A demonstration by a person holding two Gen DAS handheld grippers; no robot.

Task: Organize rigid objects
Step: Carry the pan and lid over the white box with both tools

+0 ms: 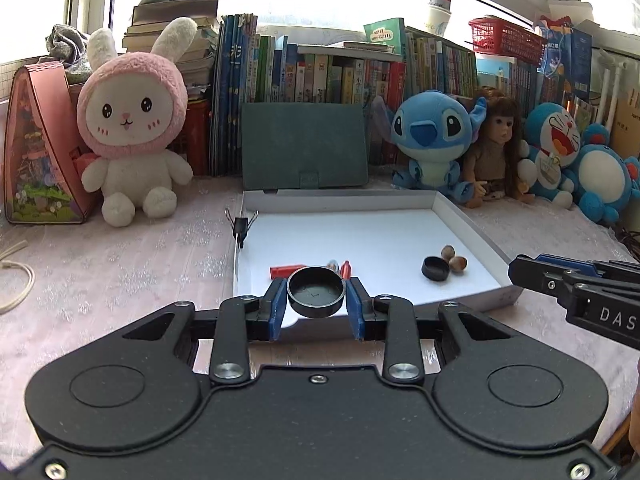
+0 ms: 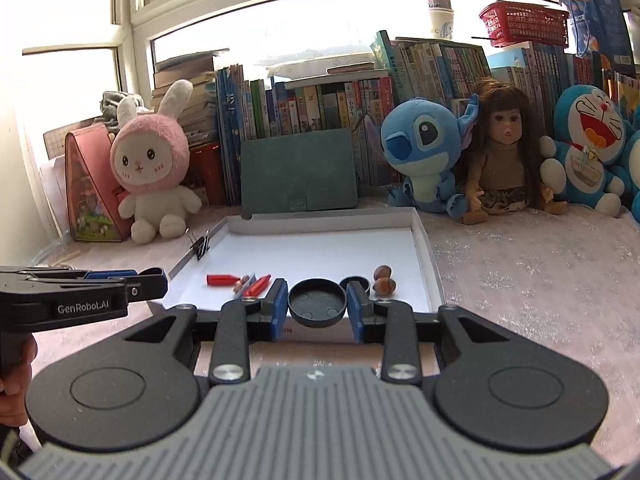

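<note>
The left claw pinches a round black cap between its blue pads, open side up, held above the near edge of a shallow white tray. The right claw is pressed onto a second black cap the same way, also over the tray's near edge. From the right wrist view the left claw shows at the left, side on, with a hand on its grip.

On the tray floor lie a smaller black cap, two or three brown nuts just beside it, and near the front left some red pieces with a small metallic item among them, too blurred to name. A black binder clip is clipped on the tray's left wall.

The tray rests on a pale pink tabletop. Behind it stand a green case, a pink rabbit plush, a blue plush, a doll and a row of books.
</note>
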